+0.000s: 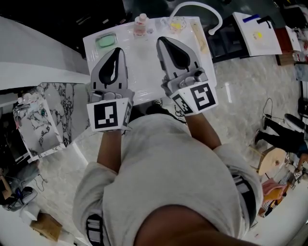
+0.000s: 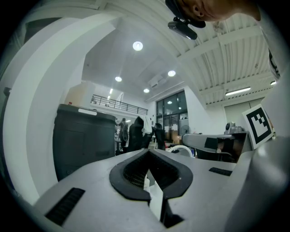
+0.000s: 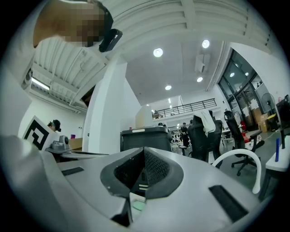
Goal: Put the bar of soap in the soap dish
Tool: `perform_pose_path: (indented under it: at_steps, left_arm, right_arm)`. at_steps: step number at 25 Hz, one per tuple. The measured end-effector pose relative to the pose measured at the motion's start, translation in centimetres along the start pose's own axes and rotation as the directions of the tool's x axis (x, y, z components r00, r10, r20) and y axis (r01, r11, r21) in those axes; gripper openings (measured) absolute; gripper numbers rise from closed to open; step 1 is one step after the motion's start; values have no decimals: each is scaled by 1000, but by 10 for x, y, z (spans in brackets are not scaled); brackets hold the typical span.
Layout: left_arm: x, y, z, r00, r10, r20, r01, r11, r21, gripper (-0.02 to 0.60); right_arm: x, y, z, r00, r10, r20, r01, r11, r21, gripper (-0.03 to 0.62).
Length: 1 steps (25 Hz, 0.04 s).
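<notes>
Two hand-held grippers hang side by side over a white table (image 1: 144, 67), each pointing away from the person across its top. The left gripper (image 1: 117, 50) has its jaws drawn together at the tips, with only the oval hollow between the black pads left open and nothing in it. The right gripper (image 1: 161, 40) is the same: tips meeting, hollow empty. The person's forearms run back from the marker cubes toward a grey sweatshirt (image 1: 163, 158) that fills the lower part of the head view.

A pale green bar (image 1: 106, 40), seemingly the soap, lies on the table ahead of the left gripper's jaws and off to their left, well clear of the tips. It is too small to tell whether it rests on a dish of its own. A small pinkish bottle (image 1: 140, 24) stands upright ahead of the gap between the two grippers. A clear dish (image 1: 177, 24) with something yellow in it sits just beyond the right gripper's jaws and slightly to their right. A long tan object (image 1: 199, 36) lies along the table edge to the right of those jaws. A curved white tube (image 1: 197, 7) arches past the far edge of the table.
</notes>
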State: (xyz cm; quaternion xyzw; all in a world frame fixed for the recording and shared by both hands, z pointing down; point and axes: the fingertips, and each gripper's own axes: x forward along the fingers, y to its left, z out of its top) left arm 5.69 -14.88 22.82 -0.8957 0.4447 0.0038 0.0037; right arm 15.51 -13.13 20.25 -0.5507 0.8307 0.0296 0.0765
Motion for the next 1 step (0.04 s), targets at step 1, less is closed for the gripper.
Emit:
perform_pose_path:
  at_steps: [1]
  left_arm:
    - [0,1,-1,1000,3,-5,-3,1000,2,17]
  right_arm:
    - [1,-1,-2,1000,-7,-12,6,1000,-13,0]
